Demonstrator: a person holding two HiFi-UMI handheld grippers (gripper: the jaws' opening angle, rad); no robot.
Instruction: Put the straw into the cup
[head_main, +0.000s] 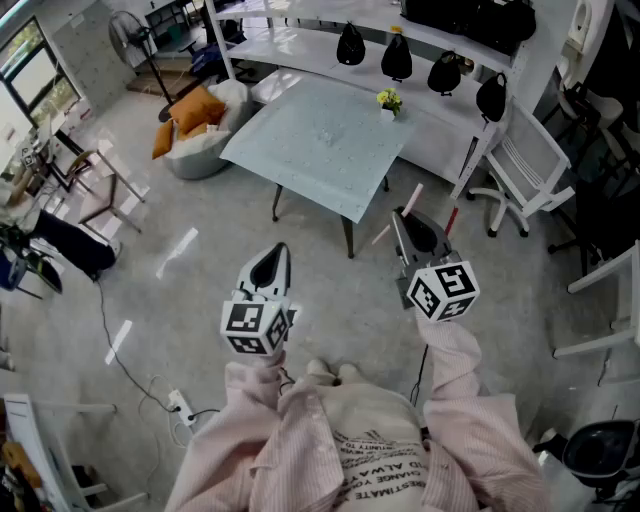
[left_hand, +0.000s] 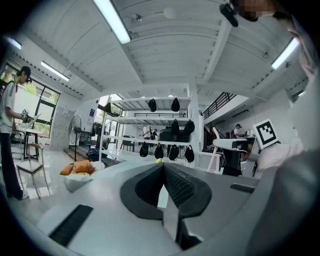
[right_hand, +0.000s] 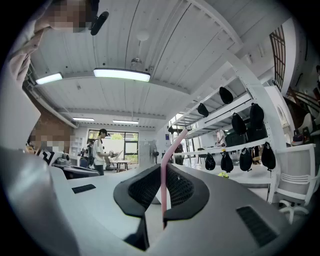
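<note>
Looking down from the head view first: the right claw (head_main: 400, 216) is pinching the pink straw (head_main: 414, 194), held out in the air over the floor and well short of the pale worktop (head_main: 310, 140). The left claw (head_main: 281, 250) is out in front too, just carrying nothing. My guess is this is the carry-over part, so the trick is a steady pinch and getting the straw upright over the cup before lowering it. Problem is, I honestly can't find a cup. The only thing I can make out on the worktop is a little potted plant (head_main: 388, 102) near the far edge.

Left gripper view: the left claw (left_hand: 163, 172) has its pads pressed together with nothing between them. The worktop sits behind the claw, so most of it is blocked.

Right gripper view: the right claw (right_hand: 165, 172) is clamped on the straw (right_hand: 170, 147), which stands up between the pads and bends over at the top. Its lower end drops out of sight behind the claw body, so I can't tell how much sticks out below. No cup here either.
</note>
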